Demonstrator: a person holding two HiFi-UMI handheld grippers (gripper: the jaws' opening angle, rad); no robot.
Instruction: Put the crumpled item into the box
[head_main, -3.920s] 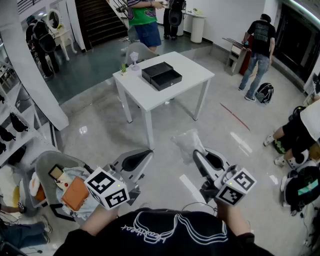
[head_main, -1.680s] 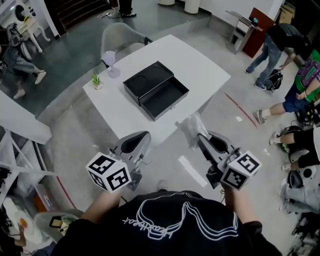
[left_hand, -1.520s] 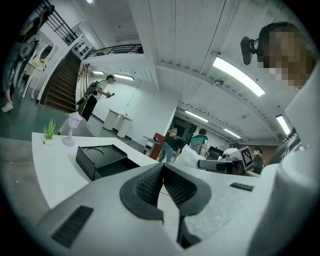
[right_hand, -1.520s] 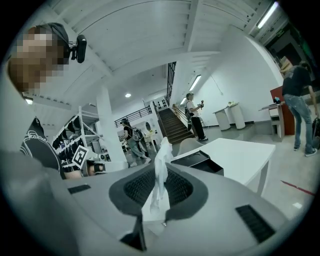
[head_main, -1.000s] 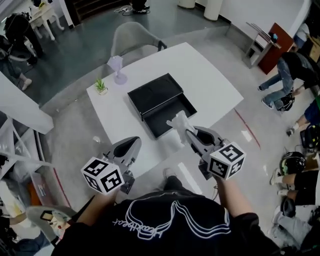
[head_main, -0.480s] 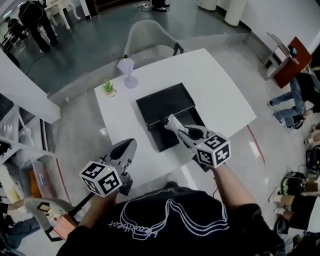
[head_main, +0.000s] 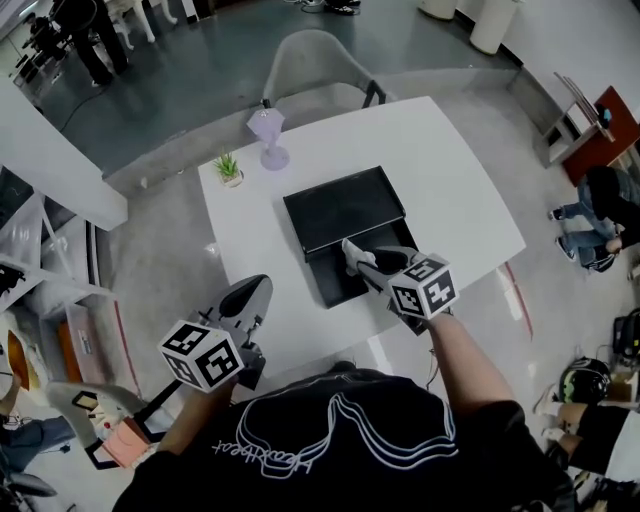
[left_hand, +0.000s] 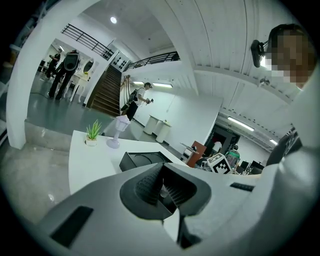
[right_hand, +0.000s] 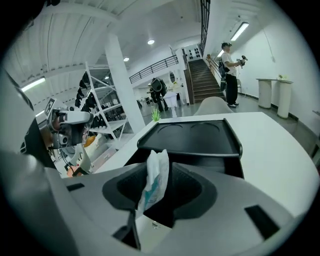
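Note:
A black box (head_main: 345, 205) lies on the white table (head_main: 450, 190), its lower tray (head_main: 330, 278) pulled out toward me. My right gripper (head_main: 358, 258) hovers over that tray's right part. A white crumpled item (head_main: 351, 250) stands upright between its jaws. In the right gripper view the item (right_hand: 155, 177) leans against the left jaw while the jaws of the gripper (right_hand: 161, 189) are opening, with the box (right_hand: 190, 135) straight ahead. My left gripper (head_main: 250, 297) hangs shut and empty over the table's near left edge. In its own view the gripper (left_hand: 161, 187) points at the box (left_hand: 142, 160).
A small potted plant (head_main: 229, 168) and a lilac stemmed lamp (head_main: 268, 135) stand at the table's far left. A grey chair (head_main: 315, 60) sits behind the table. People sit or stand on the floor at the right edge (head_main: 605, 215).
The right gripper carried the crumpled item from beside the table to above the box's open tray, and its jaws have begun to part. The left gripper stayed low at the table's near edge.

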